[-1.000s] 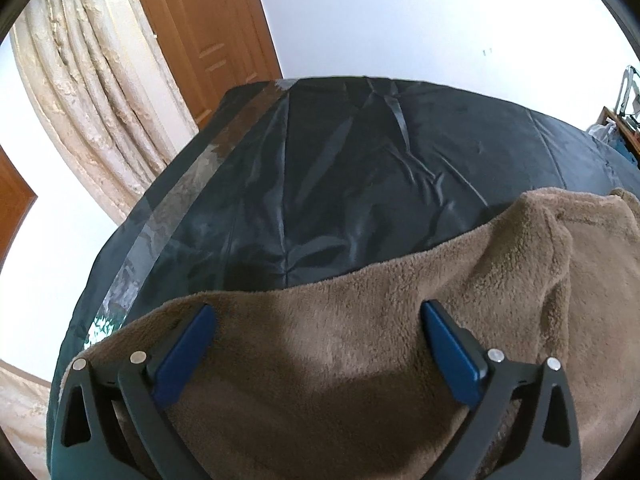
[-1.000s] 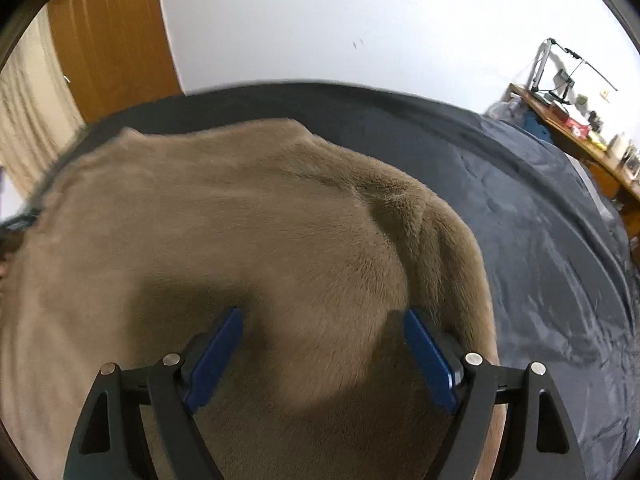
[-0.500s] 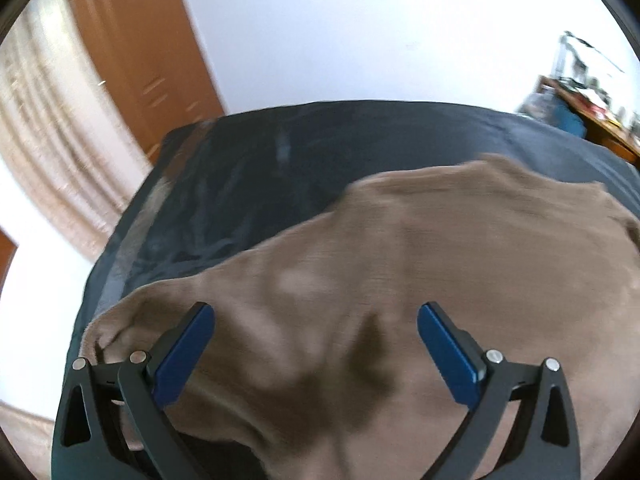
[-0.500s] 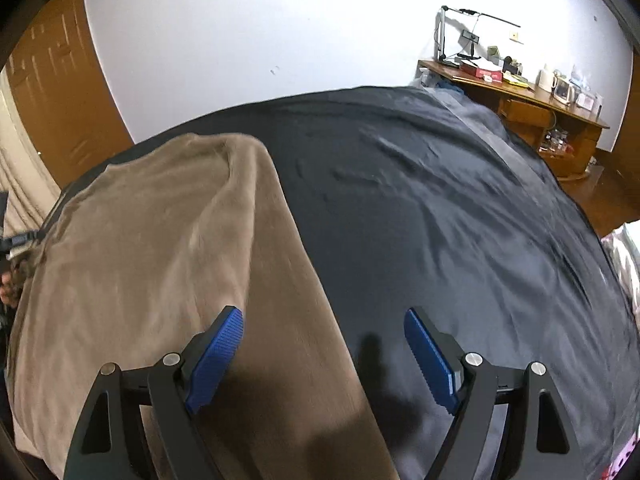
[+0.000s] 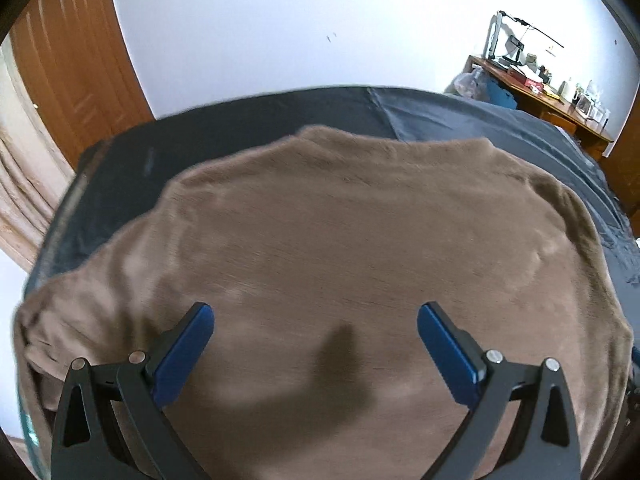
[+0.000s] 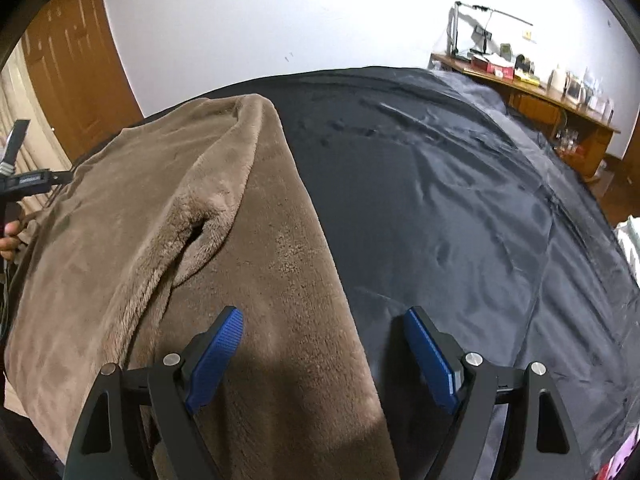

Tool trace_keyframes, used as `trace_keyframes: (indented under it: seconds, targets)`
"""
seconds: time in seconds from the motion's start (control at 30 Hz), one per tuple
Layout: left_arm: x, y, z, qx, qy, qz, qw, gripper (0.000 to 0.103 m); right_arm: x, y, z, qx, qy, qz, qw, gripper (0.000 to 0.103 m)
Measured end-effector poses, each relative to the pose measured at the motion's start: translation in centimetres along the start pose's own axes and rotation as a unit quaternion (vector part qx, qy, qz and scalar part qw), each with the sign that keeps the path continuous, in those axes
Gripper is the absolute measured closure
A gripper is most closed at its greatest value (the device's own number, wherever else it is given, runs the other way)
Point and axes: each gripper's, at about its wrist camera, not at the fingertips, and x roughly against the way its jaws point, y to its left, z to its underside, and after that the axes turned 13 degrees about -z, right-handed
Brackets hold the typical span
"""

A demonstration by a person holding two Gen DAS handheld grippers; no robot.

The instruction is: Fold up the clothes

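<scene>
1. Brown fleece garment (image 5: 360, 248) lies spread on dark bed cover (image 6: 460, 208), left side.
2. Left gripper (image 5: 314, 350) above garment, fingers wide apart, nothing held.
3. Right gripper (image 6: 322, 354) over garment's right edge, fingers wide, empty.

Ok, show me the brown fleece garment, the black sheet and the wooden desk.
brown fleece garment (image 5: 360, 248), left wrist view, middle of the fabric.
black sheet (image 6: 460, 220), right wrist view, bare creased part.
wooden desk (image 6: 536, 100), right wrist view, front panel.
</scene>
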Motion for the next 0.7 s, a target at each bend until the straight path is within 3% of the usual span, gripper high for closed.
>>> trace_keyframes:
  seconds: [0.23, 0.5, 0.57, 0.7]
  targets:
    - [-2.3, -3.5, 1.4, -0.017, 0.023, 0.021, 0.9994, 0.001, -0.7, 1.8, 0.5, 0.039, 0.014, 0.023, 0.999, 0.020]
    - [-3.5, -3.9, 2.4, -0.022, 0.012, 0.032, 0.9992, 0.001, -0.8, 3.4, 0.4, 0.056, 0.025, 0.007, 0.998, 0.067]
    - [-3.5, -3.9, 2.5, -0.022, 0.008, 0.033, 0.9992, 0.001, -0.9, 3.9, 0.4, 0.061, 0.023, 0.010, 0.998, 0.073]
    - [-3.5, -4.0, 2.7, -0.022, 0.000, 0.035, 0.9991, 0.001, -1.1, 5.0, -0.2, 0.096, 0.016, 0.080, 0.992, 0.085]
